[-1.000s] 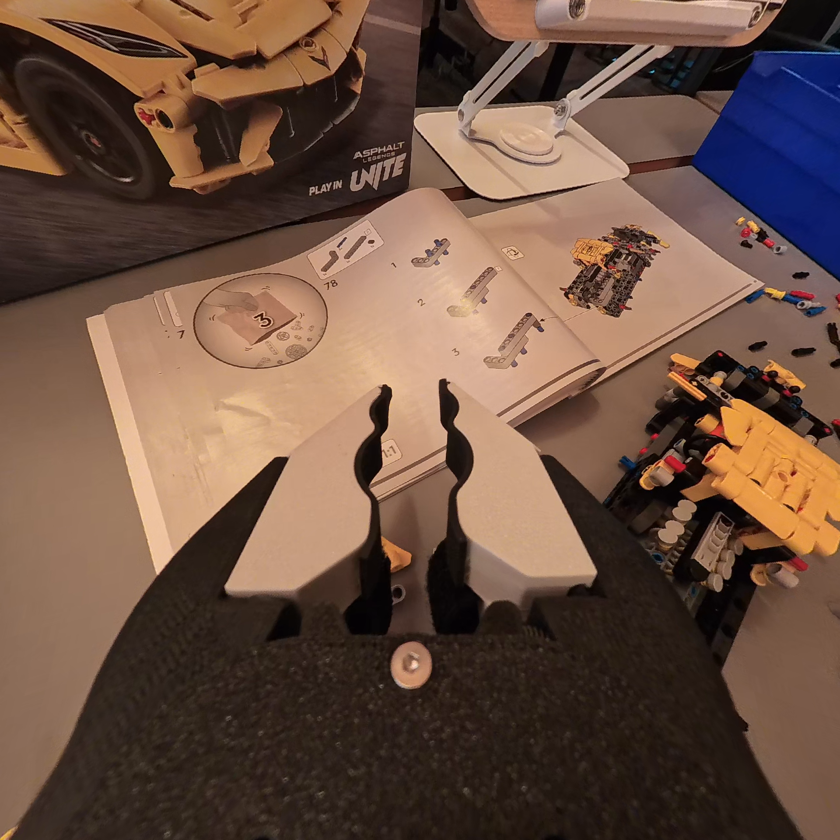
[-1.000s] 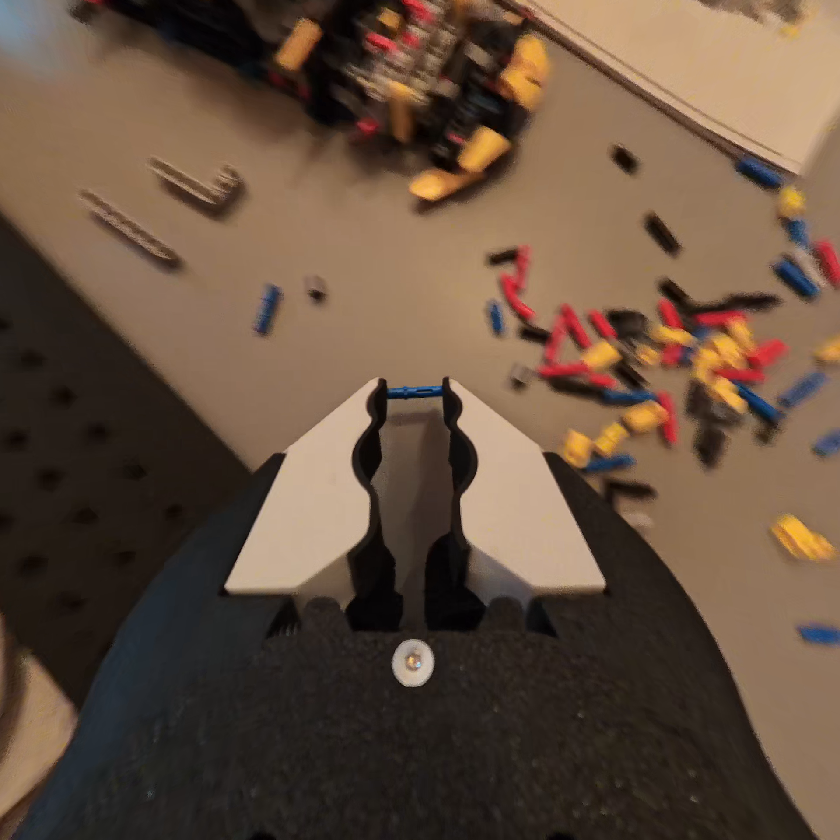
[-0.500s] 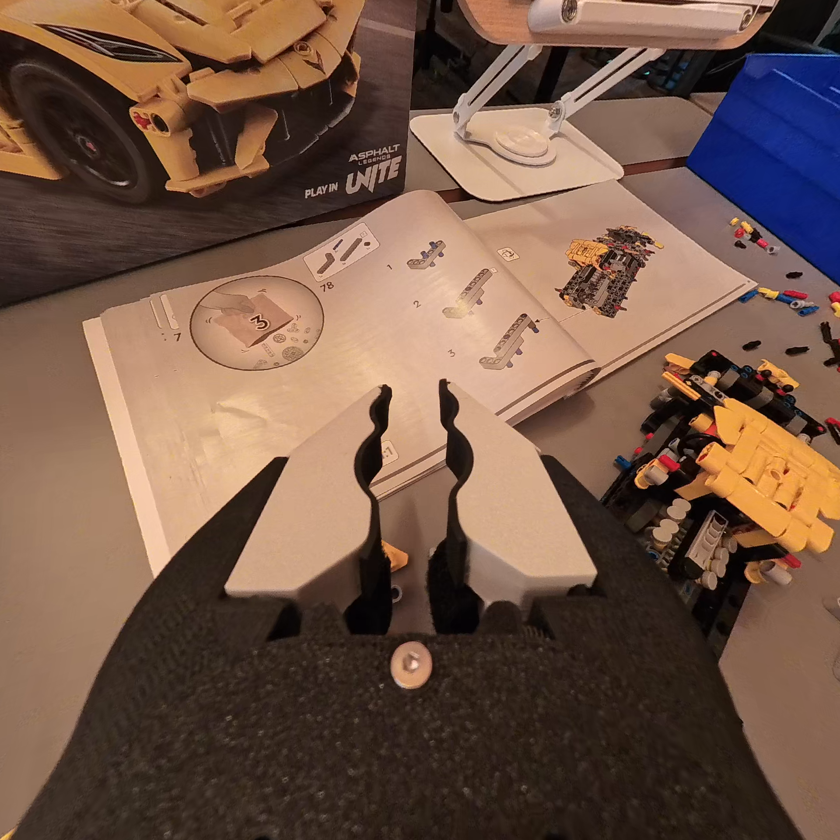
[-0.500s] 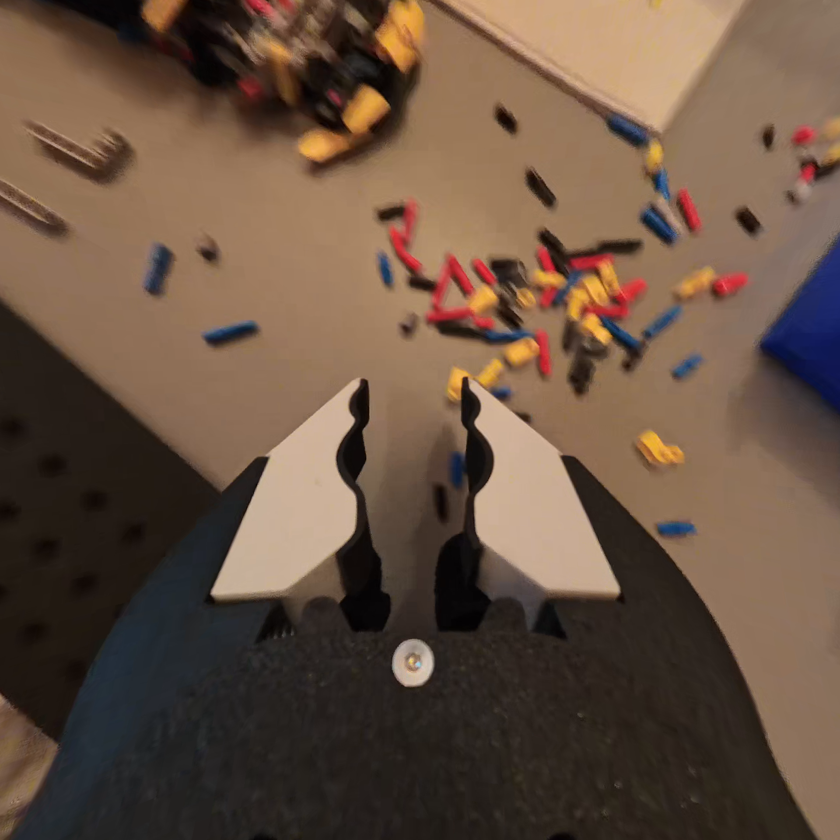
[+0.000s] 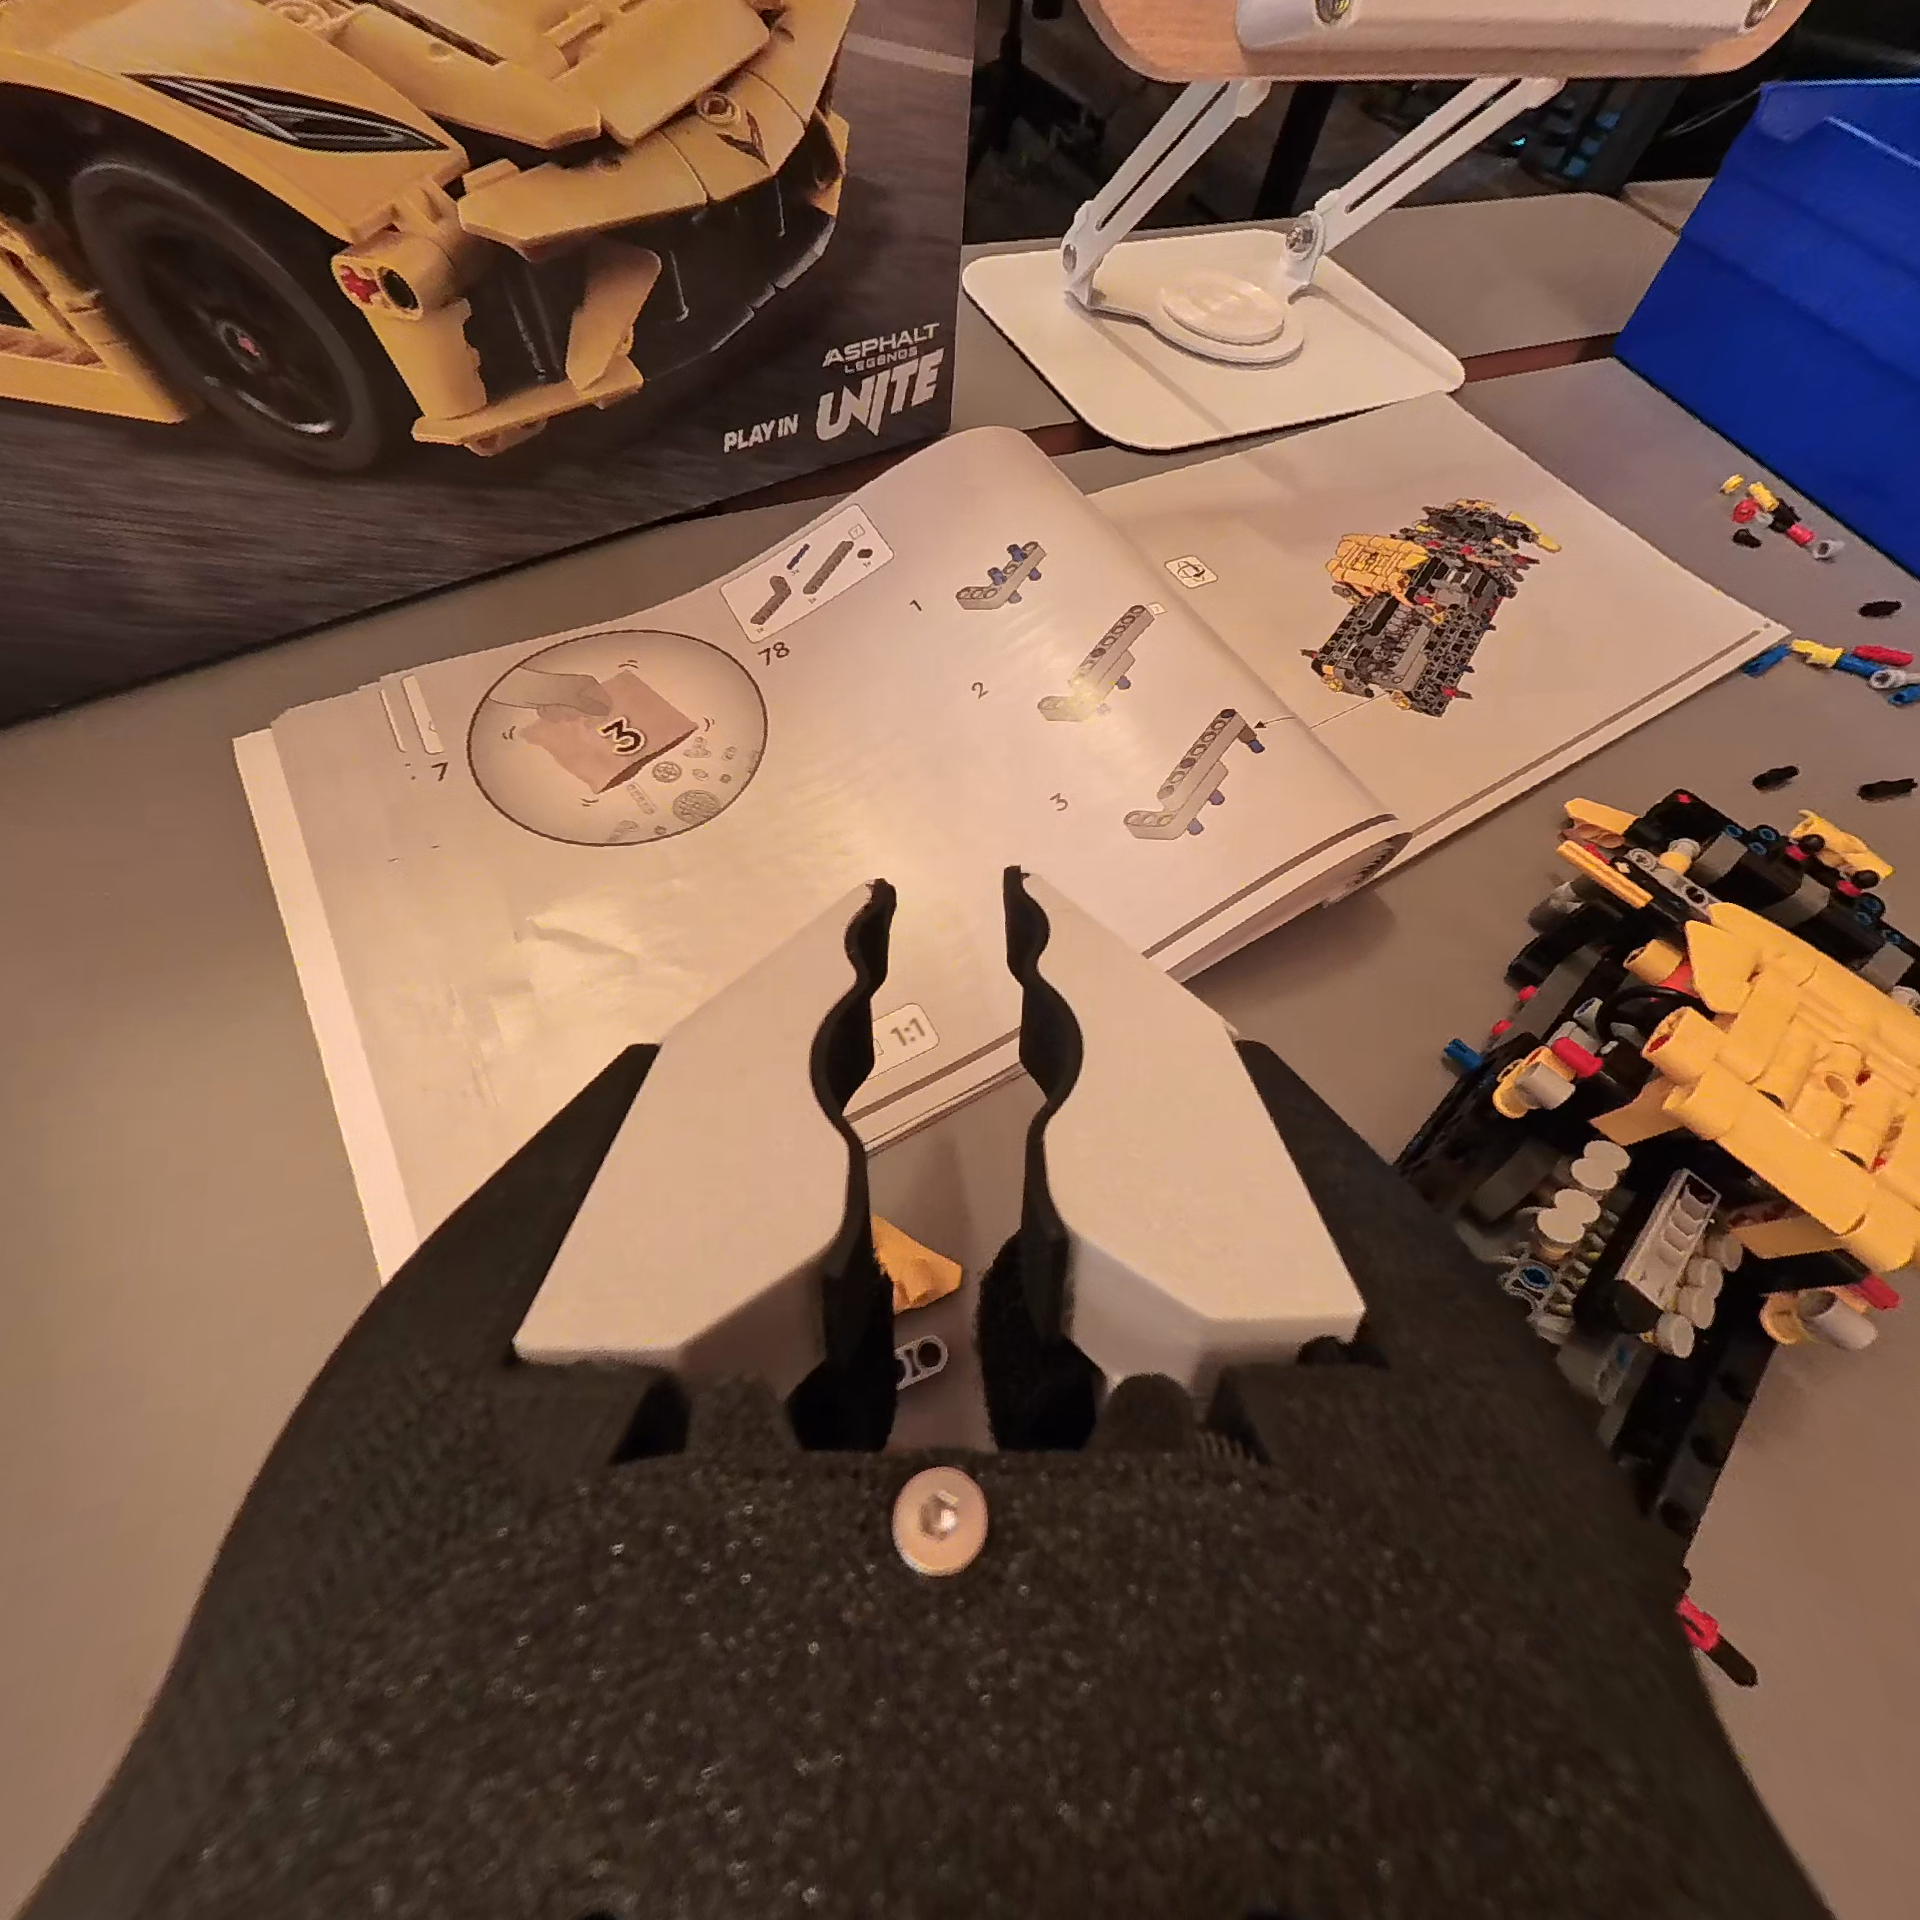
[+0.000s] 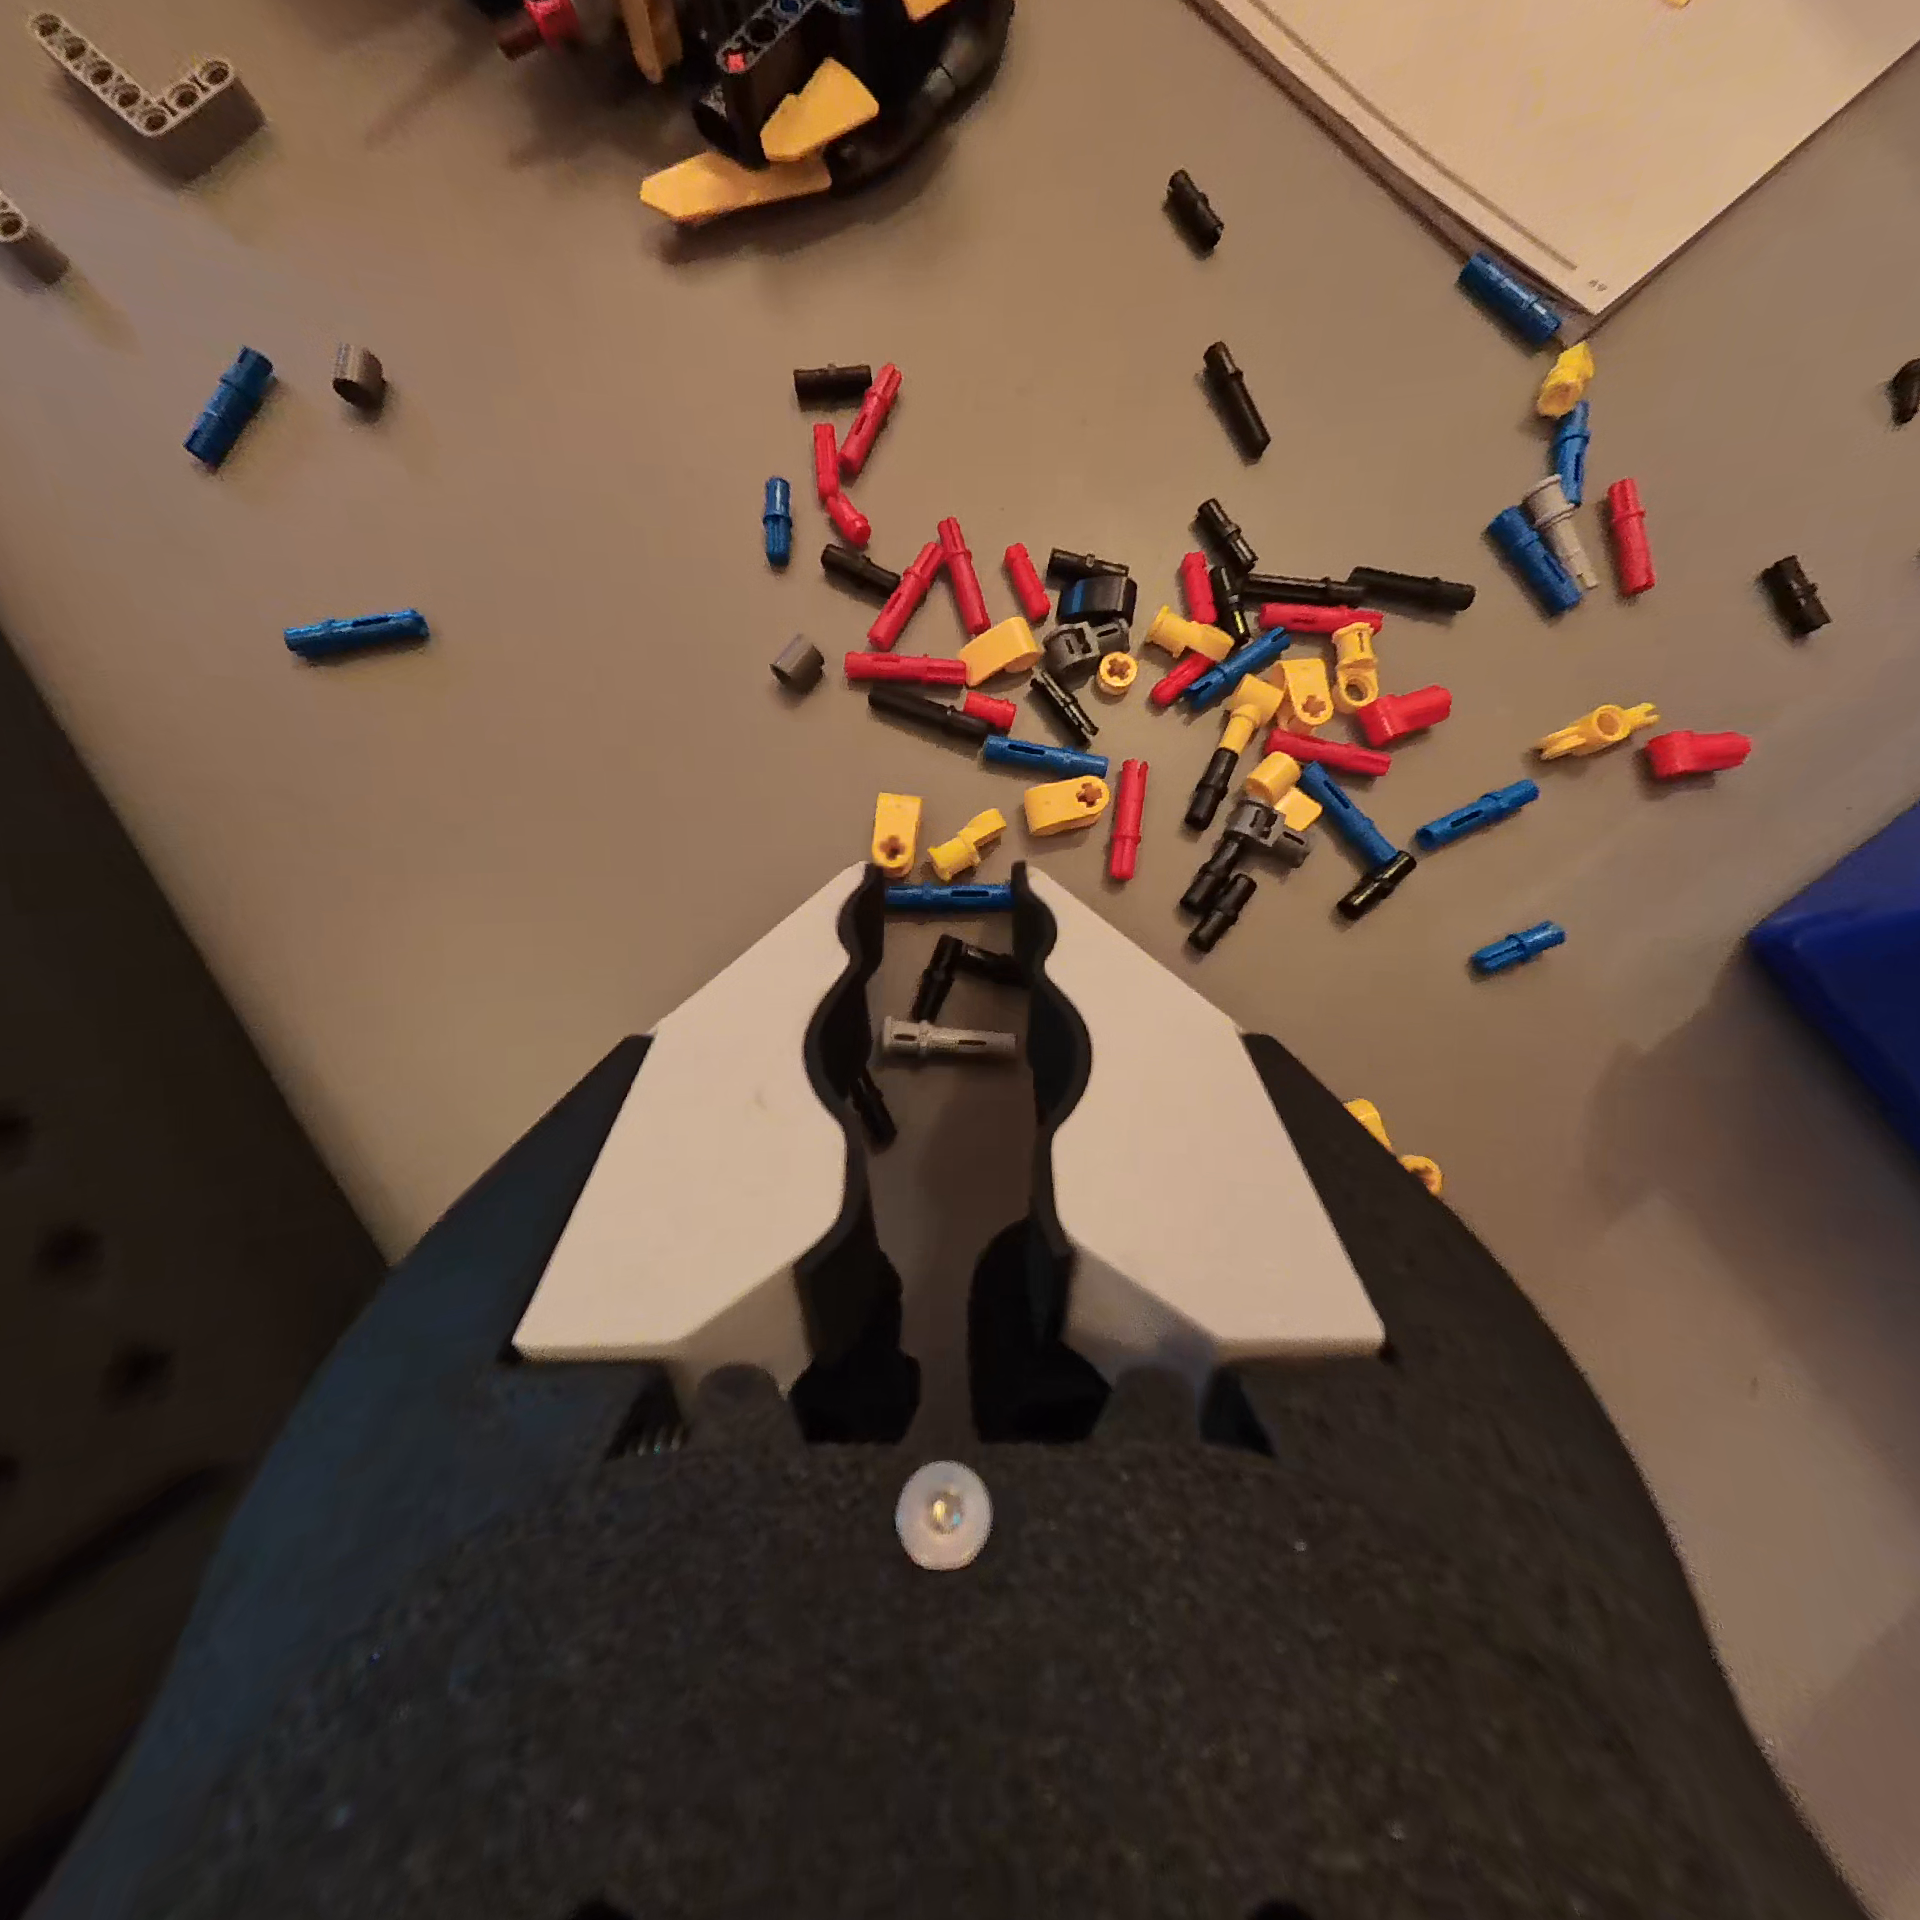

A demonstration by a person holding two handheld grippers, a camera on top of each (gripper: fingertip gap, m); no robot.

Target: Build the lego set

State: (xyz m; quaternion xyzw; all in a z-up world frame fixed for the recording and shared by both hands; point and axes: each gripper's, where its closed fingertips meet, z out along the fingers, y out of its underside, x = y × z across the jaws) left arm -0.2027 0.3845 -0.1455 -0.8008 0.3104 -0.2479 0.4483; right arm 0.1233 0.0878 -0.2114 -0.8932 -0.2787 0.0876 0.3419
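My left gripper point(image 5: 948, 883) is open and empty, hovering over the near edge of the open instruction booklet point(image 5: 831, 748). The half-built yellow and black car model point(image 5: 1745, 1070) lies to its right. My right gripper point(image 6: 948, 883) is shut on a long blue pin point(image 6: 948, 896), which spans crosswise between the fingertips, low over the grey table at the near edge of a scattered pile of red, blue, black and yellow pins point(image 6: 1195, 675). A grey pin point(image 6: 945, 1041) and black pins lie on the table under the jaws. The model's nose point(image 6: 810, 114) shows at the top.
The set's box point(image 5: 416, 260) stands behind the booklet, with a white stand point(image 5: 1226, 322) and a blue bin point(image 5: 1797, 312) at the back right. A grey L-beam point(image 6: 156, 104) and a loose blue pin point(image 6: 355, 632) lie left of the pile. A dark perforated mat point(image 6: 104, 1143) borders the table. Some 45 centimetres of space lies between my two pairs of fingers. To the model's nose point(image 6: 810, 114): right tips about 15 centimetres, left tips about 30 centimetres.
My right gripper let go of the blue pin it held, opened, swung right to the pile and closed on another blue pin. My left gripper barely moved.
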